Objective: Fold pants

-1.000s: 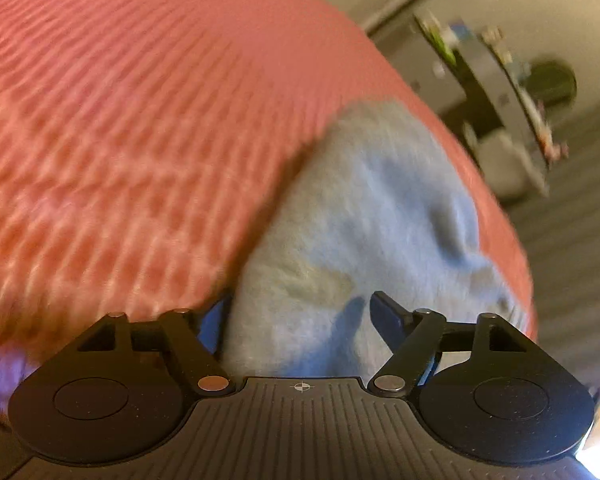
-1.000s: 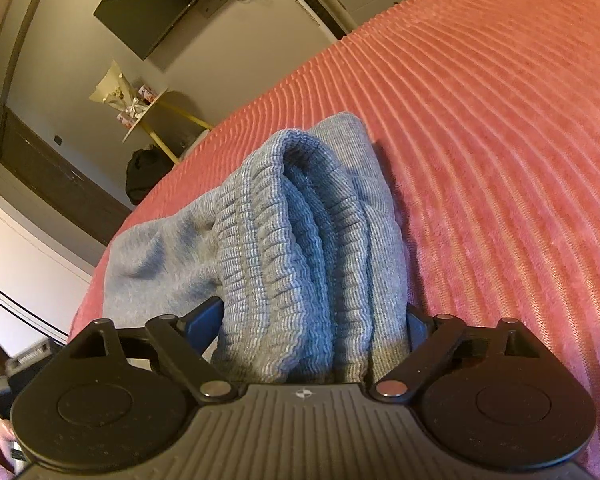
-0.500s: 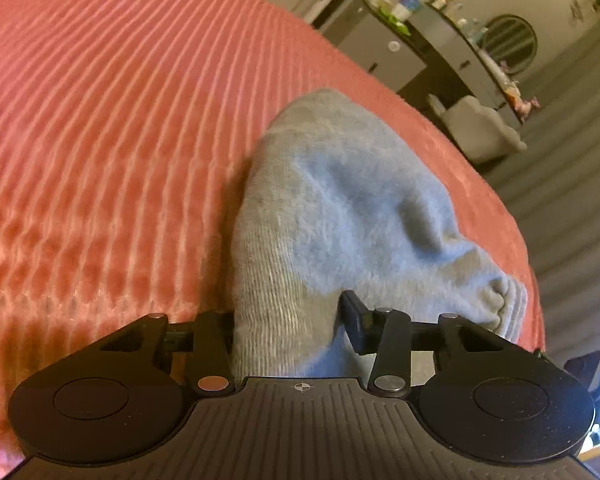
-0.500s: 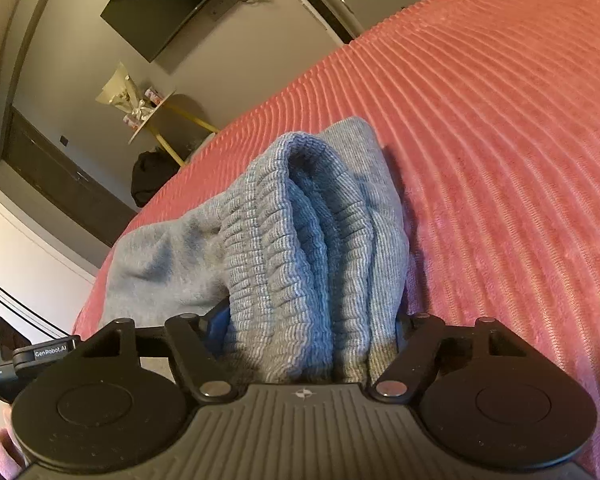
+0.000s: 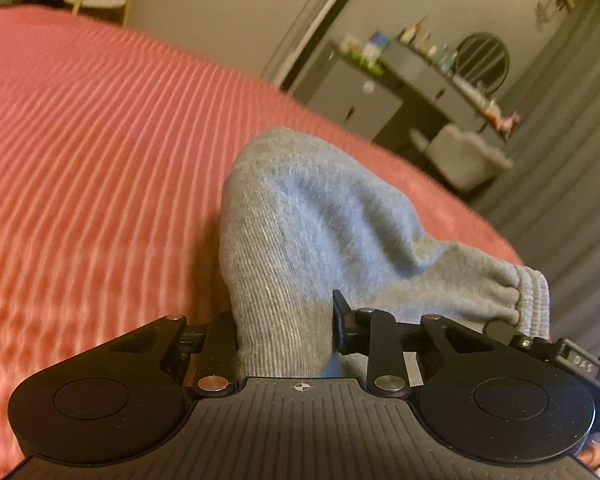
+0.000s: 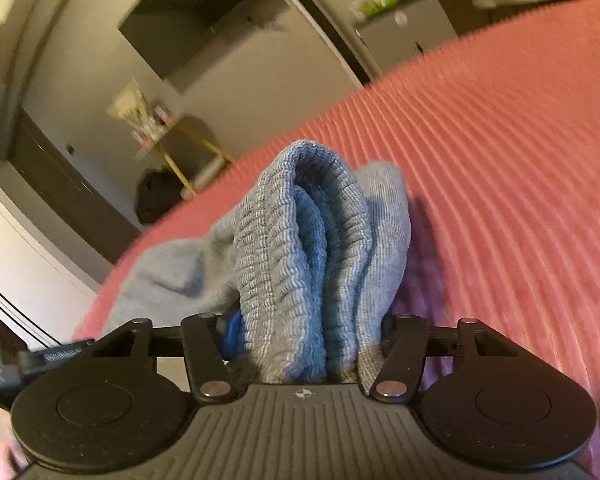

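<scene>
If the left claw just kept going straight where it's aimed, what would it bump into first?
The grey pants. The left claw is closing with that cloth already bunched between its fingers, so it would push deeper into the pants, then probably into the pink ribbed bedcover beyond; depth is hard to judge.

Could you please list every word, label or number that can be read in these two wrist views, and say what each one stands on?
"DAS", or something close to it: pale letters, only partly legible, on the other gripper at the right edge of the left wrist view.
A pale printed label on the black device at the left edge of the right wrist view: too blurred to read.
Items on the grey dresser: too small and blurred to read.
Nothing else bears text.
</scene>
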